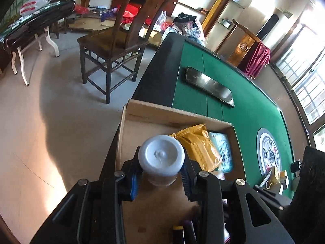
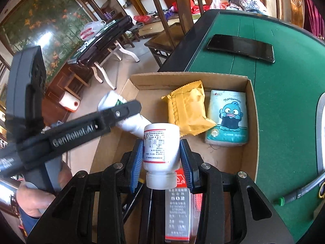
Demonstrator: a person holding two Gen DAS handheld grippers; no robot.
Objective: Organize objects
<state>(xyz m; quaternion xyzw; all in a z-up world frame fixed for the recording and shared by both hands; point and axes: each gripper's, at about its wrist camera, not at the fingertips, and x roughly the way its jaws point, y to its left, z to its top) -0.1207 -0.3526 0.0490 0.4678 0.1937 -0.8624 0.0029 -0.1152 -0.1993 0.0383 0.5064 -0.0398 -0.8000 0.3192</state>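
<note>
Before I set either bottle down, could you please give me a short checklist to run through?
1. Right gripper grip on the labelled bottle: ok, both pads press its sides.
2. Left gripper grip on the white bottle: ok, held between both pads.
3. Free floor in the cardboard box: ok, bare cardboard lies in front of the yellow packet and the tissue pack.
4. Clearance between the two grippers: cannot tell; in the right wrist view the left one crosses close by the labelled bottle.
5. Phone: ok, outside the box on the green table.
</note>
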